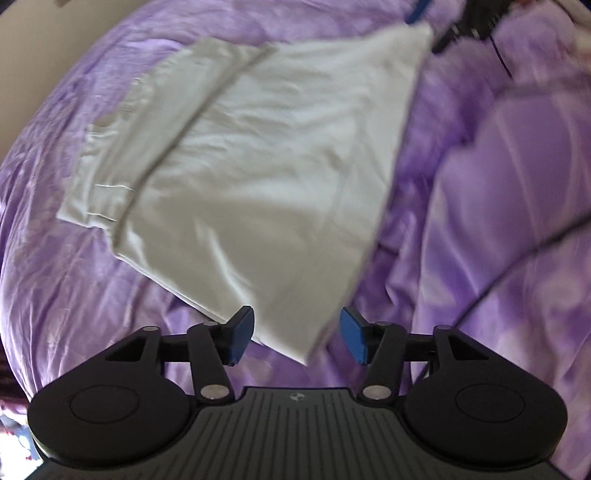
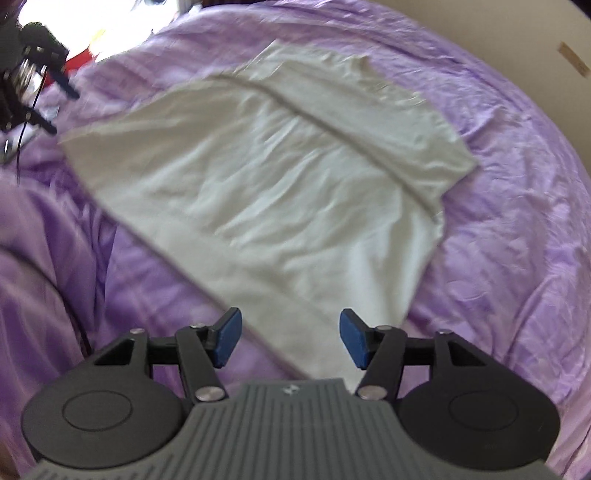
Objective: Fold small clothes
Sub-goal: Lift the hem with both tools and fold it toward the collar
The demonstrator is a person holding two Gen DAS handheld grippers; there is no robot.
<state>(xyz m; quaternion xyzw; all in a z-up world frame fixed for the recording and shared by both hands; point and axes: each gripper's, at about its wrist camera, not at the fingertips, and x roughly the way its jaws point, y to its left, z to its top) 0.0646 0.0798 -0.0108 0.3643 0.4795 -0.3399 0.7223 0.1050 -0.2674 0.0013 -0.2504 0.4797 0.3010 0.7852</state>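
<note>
Garment (image 1: 236, 155) lies part-folded on the purple bedspread (image 1: 498, 206), one side flap already turned in, while your left gripper (image 1: 297, 334) and right gripper (image 2: 290, 338) hover wide and empty over its near corners, further folds remaining.

Motion blur smears the pale garment (image 1: 258, 155), worst along its right edge in the left wrist view, so its stitching cannot be read. The other hand-held gripper (image 1: 469, 22) is cut off by the top edge there, and by the left edge in the right wrist view. Bright clutter (image 2: 92, 33) beyond the bed (image 2: 517, 240) is washed out, unidentifiable
</note>
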